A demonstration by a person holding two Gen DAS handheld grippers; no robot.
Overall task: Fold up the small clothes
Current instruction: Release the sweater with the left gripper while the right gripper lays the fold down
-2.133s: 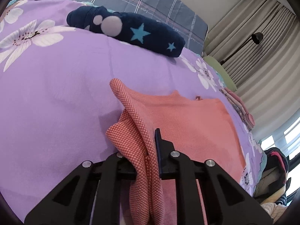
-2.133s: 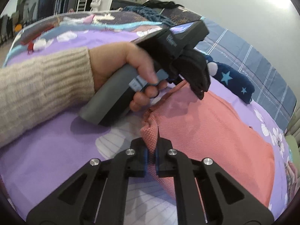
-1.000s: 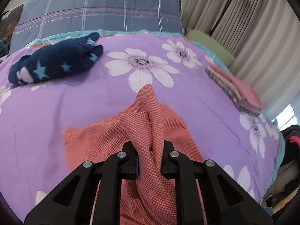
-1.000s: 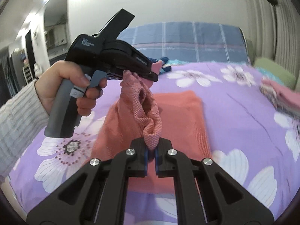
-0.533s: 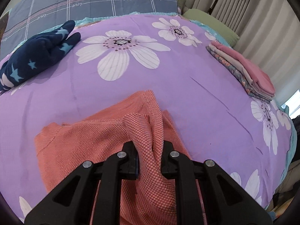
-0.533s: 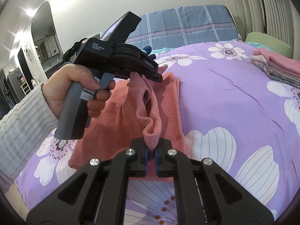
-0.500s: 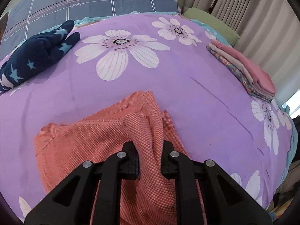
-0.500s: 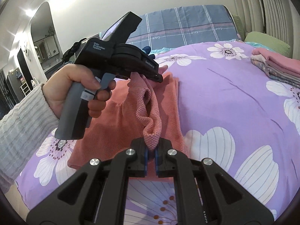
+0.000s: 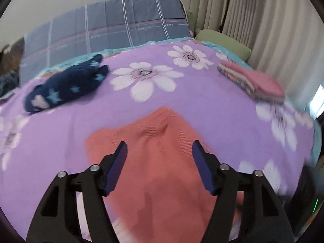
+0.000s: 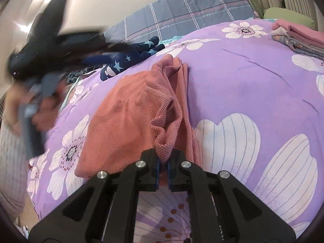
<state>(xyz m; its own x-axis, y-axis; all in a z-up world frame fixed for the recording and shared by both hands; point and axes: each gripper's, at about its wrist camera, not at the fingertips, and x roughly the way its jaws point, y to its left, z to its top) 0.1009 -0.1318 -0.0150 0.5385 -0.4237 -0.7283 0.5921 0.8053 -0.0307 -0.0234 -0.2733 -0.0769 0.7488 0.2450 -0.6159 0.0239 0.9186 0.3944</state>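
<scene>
A small coral-red knit garment lies folded on the purple flowered bedspread. My left gripper hovers above it with its jaws opening; the cloth lies below them, free of the pads. In the right wrist view the same garment lies flat with a raised fold along its right side. My right gripper is shut on a corner of that fold near the front edge of the bed. The left gripper's body shows as a dark blur at the upper left, in a person's hand.
A navy star-patterned garment lies rolled near the blue plaid pillow. A stack of folded clothes with a pink top sits at the bed's right edge. A green cushion and curtains stand behind it.
My left gripper let go of the garment's fold, opened wide and pulled back from it. The cloth dropped flat on the bed. My right gripper sank lower, still gripping its corner.
</scene>
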